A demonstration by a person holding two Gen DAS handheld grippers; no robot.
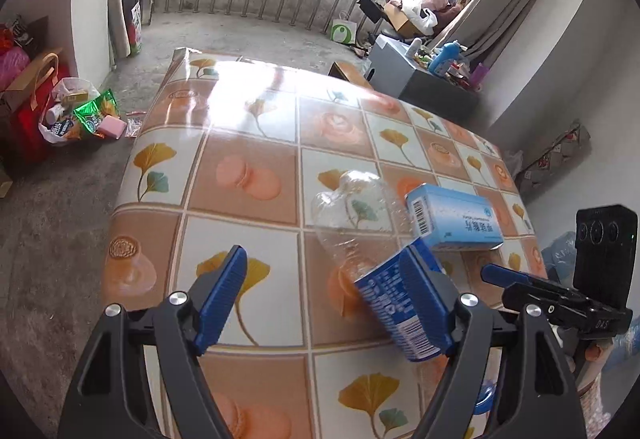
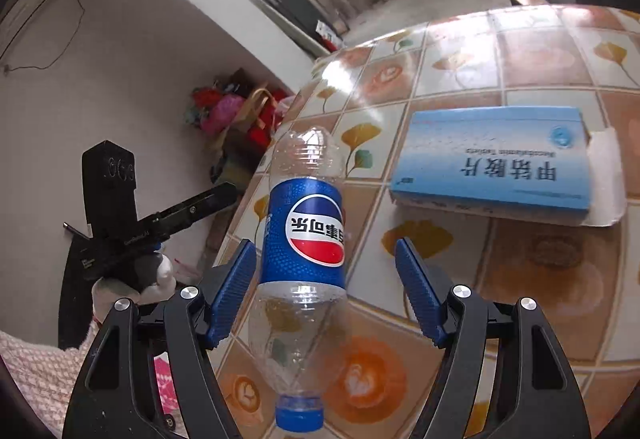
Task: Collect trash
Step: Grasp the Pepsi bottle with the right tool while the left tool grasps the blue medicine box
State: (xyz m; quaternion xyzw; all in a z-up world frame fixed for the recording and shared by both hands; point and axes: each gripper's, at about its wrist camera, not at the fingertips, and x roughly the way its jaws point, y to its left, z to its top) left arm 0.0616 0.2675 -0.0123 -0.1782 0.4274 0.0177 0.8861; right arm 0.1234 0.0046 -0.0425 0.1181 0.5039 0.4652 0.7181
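Note:
An empty clear Pepsi bottle (image 2: 304,239) with a blue label and blue cap lies on the tiled tablecloth (image 2: 532,59), cap toward me. My right gripper (image 2: 326,267) is open, its blue pads on either side of the bottle's label; the left pad (image 2: 234,291) is close to it, the right one apart. A light blue medicine box (image 2: 496,163) lies to the right of the bottle. In the left wrist view the bottle (image 1: 360,223) and the box (image 1: 452,219) lie ahead to the right. My left gripper (image 1: 320,299) is open and empty; its right pad hides part of the label.
The table (image 1: 248,143) stands on a grey floor. Bags and packets (image 1: 80,115) lie on the floor at the left. A grey cabinet (image 1: 420,75) with bottles stands behind the table. A railing and hanging clothes are at the back. The right gripper's body (image 1: 560,299) shows at the table's right edge.

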